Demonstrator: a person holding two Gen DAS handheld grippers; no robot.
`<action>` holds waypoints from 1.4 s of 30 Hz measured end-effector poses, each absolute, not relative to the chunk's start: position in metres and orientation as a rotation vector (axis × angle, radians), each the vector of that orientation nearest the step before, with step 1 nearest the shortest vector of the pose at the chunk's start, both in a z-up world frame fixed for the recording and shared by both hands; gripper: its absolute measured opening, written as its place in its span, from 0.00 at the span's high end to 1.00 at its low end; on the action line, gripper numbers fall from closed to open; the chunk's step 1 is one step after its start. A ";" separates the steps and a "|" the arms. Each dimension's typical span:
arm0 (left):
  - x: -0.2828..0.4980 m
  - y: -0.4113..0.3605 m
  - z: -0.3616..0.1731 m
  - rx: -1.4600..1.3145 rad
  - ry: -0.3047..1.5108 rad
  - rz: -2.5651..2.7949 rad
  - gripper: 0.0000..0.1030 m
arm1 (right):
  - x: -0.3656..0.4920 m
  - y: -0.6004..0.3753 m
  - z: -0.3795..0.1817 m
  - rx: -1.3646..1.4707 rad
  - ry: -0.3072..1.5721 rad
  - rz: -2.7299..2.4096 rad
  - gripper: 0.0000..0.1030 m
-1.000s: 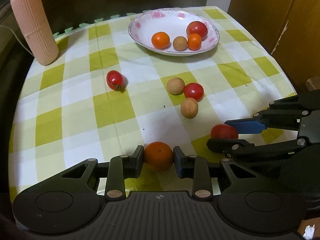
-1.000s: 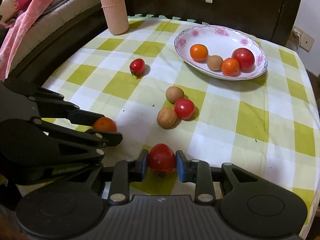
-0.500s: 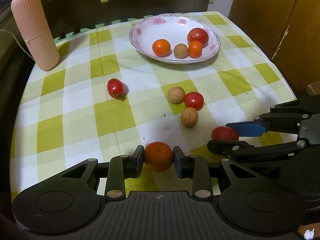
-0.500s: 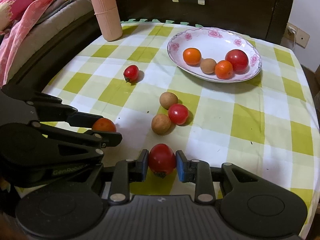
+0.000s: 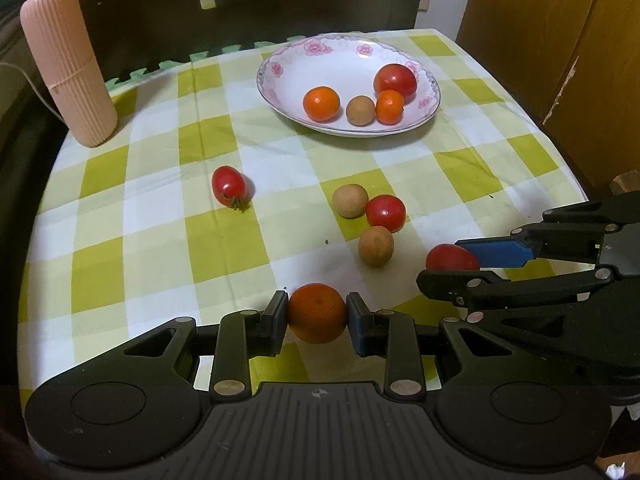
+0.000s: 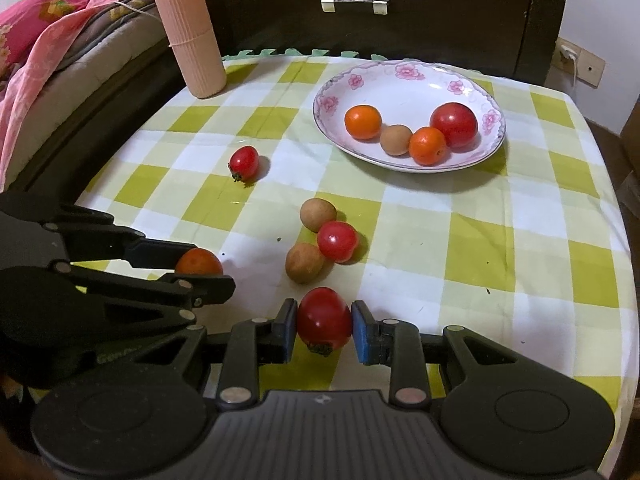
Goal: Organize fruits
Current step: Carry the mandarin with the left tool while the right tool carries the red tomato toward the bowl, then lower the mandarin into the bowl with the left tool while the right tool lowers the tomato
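Note:
My left gripper [image 5: 317, 314] is shut on a small orange [image 5: 317, 313], held just above the checked cloth near the front edge. Beside it, my right gripper [image 6: 324, 320] is shut on a red tomato [image 6: 324, 318]. Each gripper shows in the other's view: the right gripper [image 5: 460, 266] with its tomato [image 5: 450, 257], and the left gripper [image 6: 192, 260] with its orange [image 6: 199, 261]. A flowered white plate [image 5: 280, 80] at the back holds two oranges, a brown longan and a big tomato [image 5: 395, 81]. Two longans [image 5: 350, 200] [image 5: 375, 246] and a tomato [image 5: 385, 213] lie mid-table; another tomato [image 5: 228, 185] lies left.
A ribbed pink cylinder [image 5: 66, 64] stands at the back left corner of the table. A dark drawer front [image 6: 356, 4] rises behind the table. Bedding [image 6: 48, 40] lies to the left, a wooden cabinet [image 5: 560, 40] to the right.
Both grippers have lifted and drawn back a little with their fruits still gripped; the plate and loose fruits look farther away. Nothing on the table has shifted.

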State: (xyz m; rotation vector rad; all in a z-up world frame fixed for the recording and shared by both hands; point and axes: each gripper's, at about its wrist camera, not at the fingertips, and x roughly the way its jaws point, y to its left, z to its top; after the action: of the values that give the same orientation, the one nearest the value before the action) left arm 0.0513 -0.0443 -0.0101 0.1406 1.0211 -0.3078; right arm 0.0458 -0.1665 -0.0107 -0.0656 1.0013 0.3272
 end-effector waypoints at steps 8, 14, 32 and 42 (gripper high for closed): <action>0.054 -0.045 -0.009 0.137 1.018 -0.311 0.62 | 0.047 -0.168 -0.010 -0.052 0.998 0.319 0.72; 0.057 -0.049 -0.006 0.141 1.008 -0.314 0.64 | 0.049 -0.171 -0.008 -0.045 0.991 0.308 0.72; 0.078 -0.055 0.011 0.114 0.947 -0.319 0.64 | 0.068 -0.179 0.008 -0.031 0.942 0.268 0.72; 0.103 -0.065 0.022 0.131 0.909 -0.329 0.64 | 0.091 -0.189 0.019 -0.023 0.914 0.234 0.72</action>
State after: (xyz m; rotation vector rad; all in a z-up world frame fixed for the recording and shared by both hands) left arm 0.1035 -0.0653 0.0216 0.1310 0.9092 -0.3285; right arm 0.0907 -0.1893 0.0195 -0.0234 0.9136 0.2341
